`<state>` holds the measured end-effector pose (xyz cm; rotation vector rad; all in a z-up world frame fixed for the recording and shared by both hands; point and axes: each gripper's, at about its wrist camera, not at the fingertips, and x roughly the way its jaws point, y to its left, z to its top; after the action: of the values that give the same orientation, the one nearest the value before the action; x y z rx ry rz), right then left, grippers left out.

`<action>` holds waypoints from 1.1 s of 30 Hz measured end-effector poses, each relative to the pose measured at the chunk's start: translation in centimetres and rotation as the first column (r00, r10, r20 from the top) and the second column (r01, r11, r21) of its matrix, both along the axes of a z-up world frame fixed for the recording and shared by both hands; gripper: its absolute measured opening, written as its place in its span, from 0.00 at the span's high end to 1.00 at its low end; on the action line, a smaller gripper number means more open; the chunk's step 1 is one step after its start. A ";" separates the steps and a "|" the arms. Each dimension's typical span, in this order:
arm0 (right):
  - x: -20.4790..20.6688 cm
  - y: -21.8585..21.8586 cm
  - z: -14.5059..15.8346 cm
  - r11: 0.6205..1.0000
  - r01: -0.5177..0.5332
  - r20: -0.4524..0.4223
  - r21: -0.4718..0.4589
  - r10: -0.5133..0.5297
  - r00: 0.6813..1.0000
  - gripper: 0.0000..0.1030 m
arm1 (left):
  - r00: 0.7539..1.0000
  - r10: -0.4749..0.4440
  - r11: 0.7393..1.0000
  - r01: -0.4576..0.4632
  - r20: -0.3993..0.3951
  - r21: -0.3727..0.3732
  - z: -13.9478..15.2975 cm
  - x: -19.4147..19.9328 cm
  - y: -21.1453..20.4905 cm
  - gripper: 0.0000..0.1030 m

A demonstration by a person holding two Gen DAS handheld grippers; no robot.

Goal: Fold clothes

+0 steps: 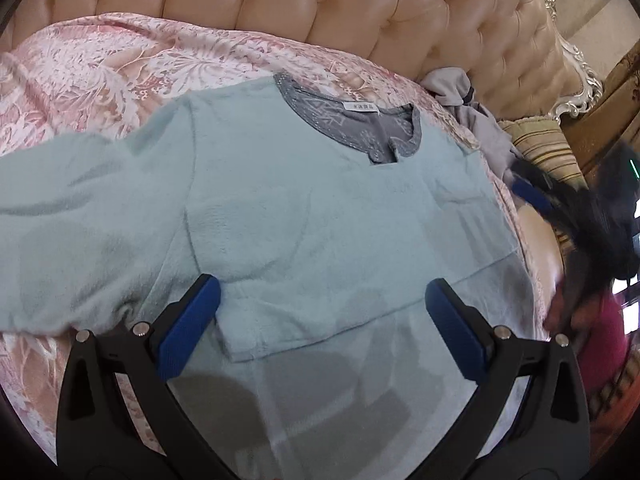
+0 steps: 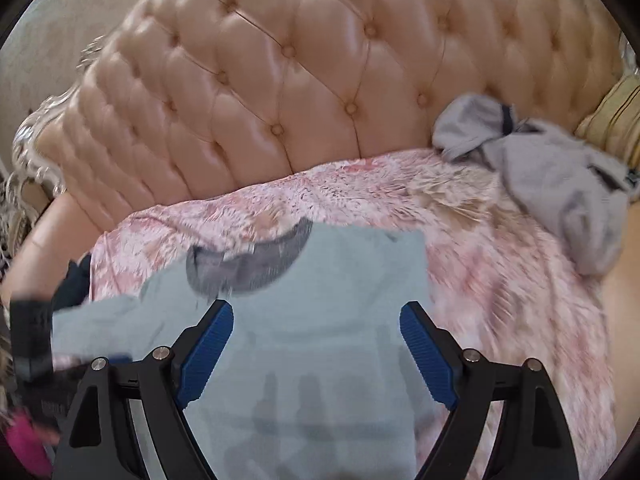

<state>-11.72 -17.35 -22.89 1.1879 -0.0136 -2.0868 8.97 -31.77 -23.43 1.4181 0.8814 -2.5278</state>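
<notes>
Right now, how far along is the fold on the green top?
Done: one sleeve side of the light green top is folded in. In hand: nothing; left gripper and right gripper hover open. Left: the spread sleeve, the body fold, the grey garment.

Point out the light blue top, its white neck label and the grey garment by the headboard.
light blue top [image 1: 320,216], left wrist view, middle of the chest panel.
white neck label [image 1: 363,107], left wrist view, centre of the tag inside the collar.
grey garment [image 2: 560,184], right wrist view, middle of the crumpled heap.
</notes>
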 end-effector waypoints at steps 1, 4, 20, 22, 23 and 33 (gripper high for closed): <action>-1.4 -0.9 -0.3 1.000 0.004 0.036 -0.002 -0.004 0.999 0.17 | 1.000 -0.011 1.000 0.011 0.005 -0.015 0.0 0.0 0.2 0.01; -4.0 -2.6 -2.5 1.000 0.002 0.137 0.029 -0.006 0.991 0.16 | 0.999 -0.031 0.998 0.032 0.012 -0.045 0.0 0.0 0.6 0.01; -2.3 -3.2 -3.6 0.971 -0.056 0.065 0.232 0.042 0.997 0.17 | 0.999 0.007 0.997 -0.003 0.046 -0.074 -0.7 -0.4 0.3 0.01; -1.9 -2.8 -2.8 0.974 -0.027 0.040 0.227 0.018 0.999 0.16 | 0.999 0.005 0.997 -0.002 0.047 -0.076 -0.7 -0.4 0.3 0.01; -1.5 -2.6 -2.2 0.976 -0.009 0.024 0.216 0.004 1.000 0.16 | 0.999 0.006 0.997 -0.002 0.048 -0.077 -0.7 -0.4 0.3 0.01; 7.2 -1.8 -0.7 0.929 -0.073 -0.219 0.362 0.161 0.962 0.17 | 0.999 -0.004 0.994 0.009 0.054 -0.105 -0.7 -0.4 0.6 0.01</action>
<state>-4.48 -19.18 -23.57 1.0891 0.5557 -2.1701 8.56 -31.13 -24.14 1.4516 0.7248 -2.4879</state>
